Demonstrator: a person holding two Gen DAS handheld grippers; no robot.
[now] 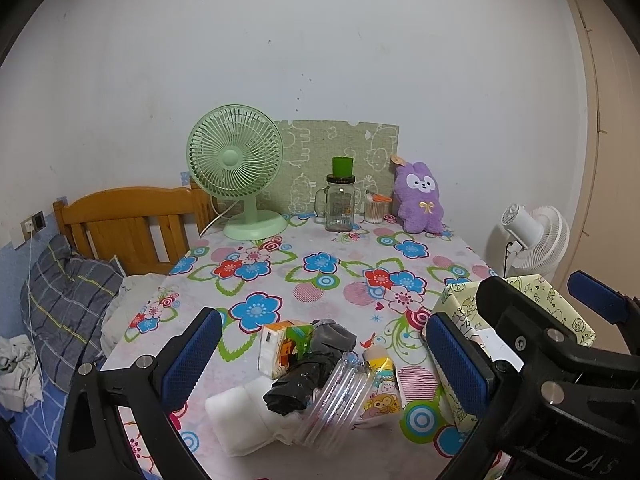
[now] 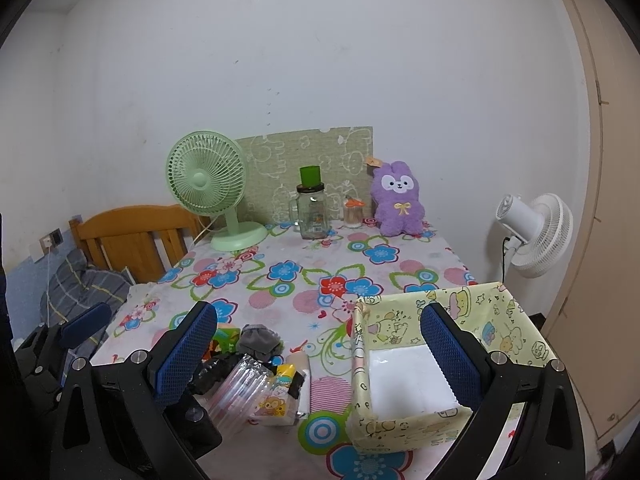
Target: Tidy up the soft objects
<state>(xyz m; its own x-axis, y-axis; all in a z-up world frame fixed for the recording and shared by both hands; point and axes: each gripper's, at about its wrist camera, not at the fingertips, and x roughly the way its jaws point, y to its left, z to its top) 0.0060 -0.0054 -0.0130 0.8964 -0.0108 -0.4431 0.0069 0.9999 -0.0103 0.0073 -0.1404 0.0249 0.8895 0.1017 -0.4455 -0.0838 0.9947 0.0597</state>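
Observation:
A heap lies at the table's near edge: an orange-green tissue pack, a grey cloth, a black crumpled bag, a clear plastic cup, a white foam block and a yellow monkey-print pack. My left gripper hangs open above this heap. To the right stands a yellow cartoon-print box, empty inside. My right gripper is open too, its right finger over the box and its left over the heap. A purple plush rabbit sits against the back wall.
At the back stand a green desk fan, a glass jar mug with a green lid and a cotton-swab pot. A white floor fan is right of the table. A wooden headboard and checked pillow lie left.

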